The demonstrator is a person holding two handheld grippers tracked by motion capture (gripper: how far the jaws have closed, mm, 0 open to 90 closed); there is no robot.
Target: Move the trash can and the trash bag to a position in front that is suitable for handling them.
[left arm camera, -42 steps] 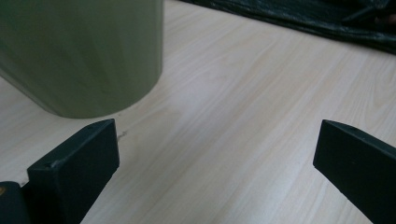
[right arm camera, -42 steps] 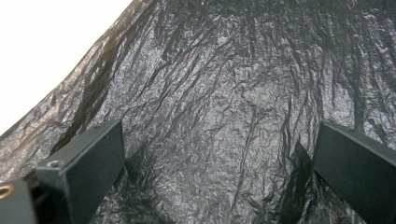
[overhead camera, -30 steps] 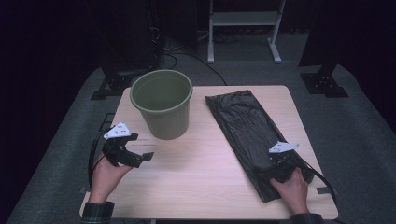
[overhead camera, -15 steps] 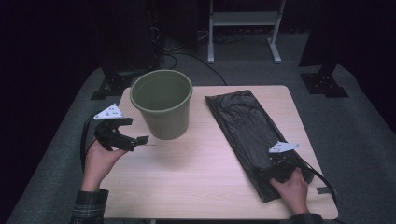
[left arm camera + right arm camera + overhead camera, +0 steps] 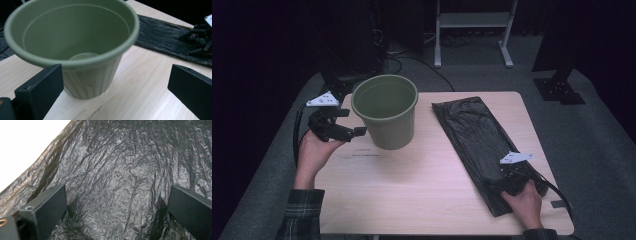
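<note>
Flanking green bucket (image 5: 75, 47) upright on surface, left gripper (image 5: 343, 131) jaws wide apart, rim just ahead. Hovering over flat black bag (image 5: 120, 177), right gripper (image 5: 513, 179) jaws apart, bag's long axis running away.

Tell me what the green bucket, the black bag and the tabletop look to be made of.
Bucket: probably moulded plastic, matte olive green; smooth rolled rim and ribbed outer wall suggest it.
Bag: thin plastic film, slightly glossy black; fine crinkles catch the light all over.
Tabletop: pale wood or wood-look laminate, with a smooth, faintly streaked grain; which one cannot be told.
</note>
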